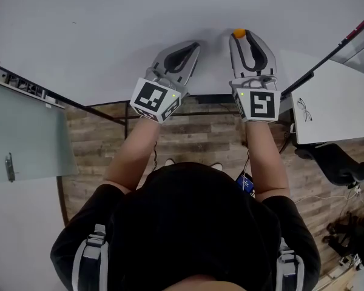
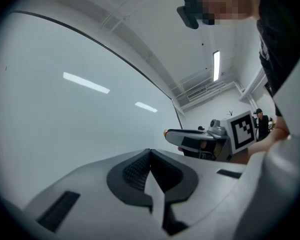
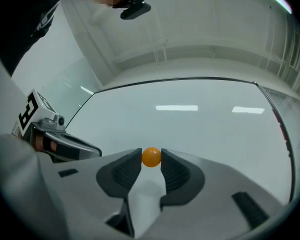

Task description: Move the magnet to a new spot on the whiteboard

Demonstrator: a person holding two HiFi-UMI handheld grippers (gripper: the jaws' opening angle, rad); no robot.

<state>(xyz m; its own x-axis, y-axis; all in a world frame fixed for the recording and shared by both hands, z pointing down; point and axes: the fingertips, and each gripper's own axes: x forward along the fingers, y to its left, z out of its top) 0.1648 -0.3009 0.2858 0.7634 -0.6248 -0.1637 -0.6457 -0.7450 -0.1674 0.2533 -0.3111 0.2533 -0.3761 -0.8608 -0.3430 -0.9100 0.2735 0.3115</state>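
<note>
At the large white whiteboard [image 3: 200,124], the right gripper [image 3: 151,160] clamps a small round orange magnet [image 3: 151,157]; the left gripper [image 2: 150,153], jaws together, holds nothing.

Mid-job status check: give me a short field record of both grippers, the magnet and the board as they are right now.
left gripper: jaws together, nothing between them, held close to the whiteboard
right gripper: jaws closed on the magnet
magnet: orange ball, pinched at the jaw tips, right at the board; contact cannot be told
spacing: grippers side by side, not touching
</note>
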